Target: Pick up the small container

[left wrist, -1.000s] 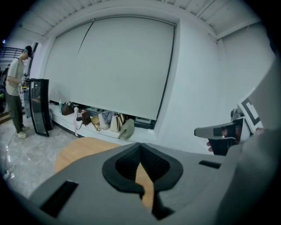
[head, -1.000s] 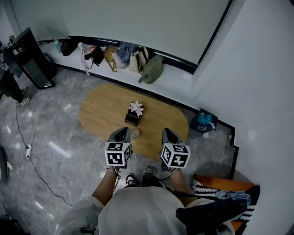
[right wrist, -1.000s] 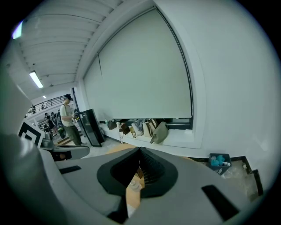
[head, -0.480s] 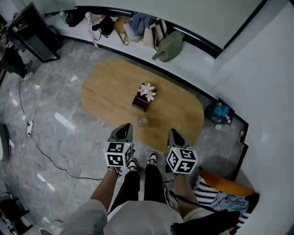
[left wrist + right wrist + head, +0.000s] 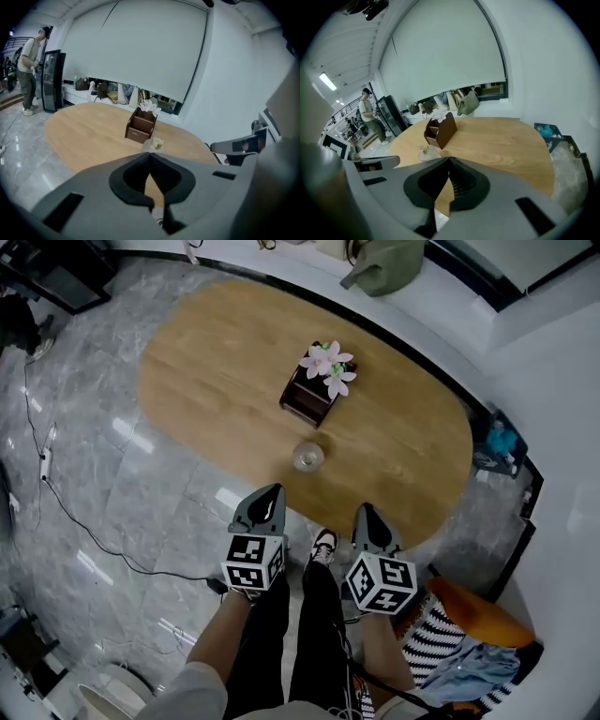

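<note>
A small clear container with a pale lid stands on the oval wooden table, just in front of a brown box holding pink-white flowers. My left gripper hovers over the floor at the table's near edge, shut and empty, short of the container and a little to its left. To its right, my right gripper is level with it, also shut with nothing held. In the left gripper view the container sits just beyond the closed tips. It appears in the right gripper view as a container left of that gripper's tips.
A green bag and other bags lie on the ledge behind the table. A cable runs over the grey floor at left. An orange item and striped cloth lie at right. A person stands by a black cabinet.
The view has closed in on the table, which now fills more of the frame. Both grippers have come nearer its front edge and stayed shut. The person's legs now show below.
</note>
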### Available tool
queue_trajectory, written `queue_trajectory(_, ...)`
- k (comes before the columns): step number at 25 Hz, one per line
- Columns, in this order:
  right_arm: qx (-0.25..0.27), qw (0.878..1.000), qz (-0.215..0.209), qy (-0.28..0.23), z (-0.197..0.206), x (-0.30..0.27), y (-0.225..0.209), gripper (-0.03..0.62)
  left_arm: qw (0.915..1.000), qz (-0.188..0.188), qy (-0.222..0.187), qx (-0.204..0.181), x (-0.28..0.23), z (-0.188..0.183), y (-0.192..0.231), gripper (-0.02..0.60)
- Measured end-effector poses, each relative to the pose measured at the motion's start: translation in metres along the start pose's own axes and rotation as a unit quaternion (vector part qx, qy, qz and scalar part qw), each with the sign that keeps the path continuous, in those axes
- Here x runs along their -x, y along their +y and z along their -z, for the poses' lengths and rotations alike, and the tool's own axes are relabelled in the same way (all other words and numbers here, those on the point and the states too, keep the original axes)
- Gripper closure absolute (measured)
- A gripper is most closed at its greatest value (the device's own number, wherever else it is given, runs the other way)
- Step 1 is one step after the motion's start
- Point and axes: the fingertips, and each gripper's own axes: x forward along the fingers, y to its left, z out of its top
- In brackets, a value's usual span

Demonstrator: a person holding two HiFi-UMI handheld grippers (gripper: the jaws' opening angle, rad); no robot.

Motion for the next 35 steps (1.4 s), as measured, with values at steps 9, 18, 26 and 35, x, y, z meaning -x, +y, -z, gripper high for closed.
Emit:
queue_trajectory(9,-0.017,1.000,0.023,0.000,0.018,-0.014,-0.011,0.571,0.9991,0.041,0.004,-0.007,-0.020,0.025,-0.002,0.572)
queue_trajectory(18,-0.025,0.999,0.035,0.009,0.026,-0.021,-0.021,0.571,0.9958,0.074,0.021,-0.050,-0.042,0.025,-0.003,0.476)
queue_trajectory(26,-0.030,0.999,0.037,0.022,0.036,-0.029,-0.028,0.571,0.9882,0.096,0.029,-0.116,-0.070,0.026,-0.008,0.305)
queue_trajectory(35,-0.031,0.998,0.036,0.028,0.034,-0.042,-0.039,0.571,0.9852,0.096,0.024,-0.140,-0.098,0.028,-0.012,0.244)
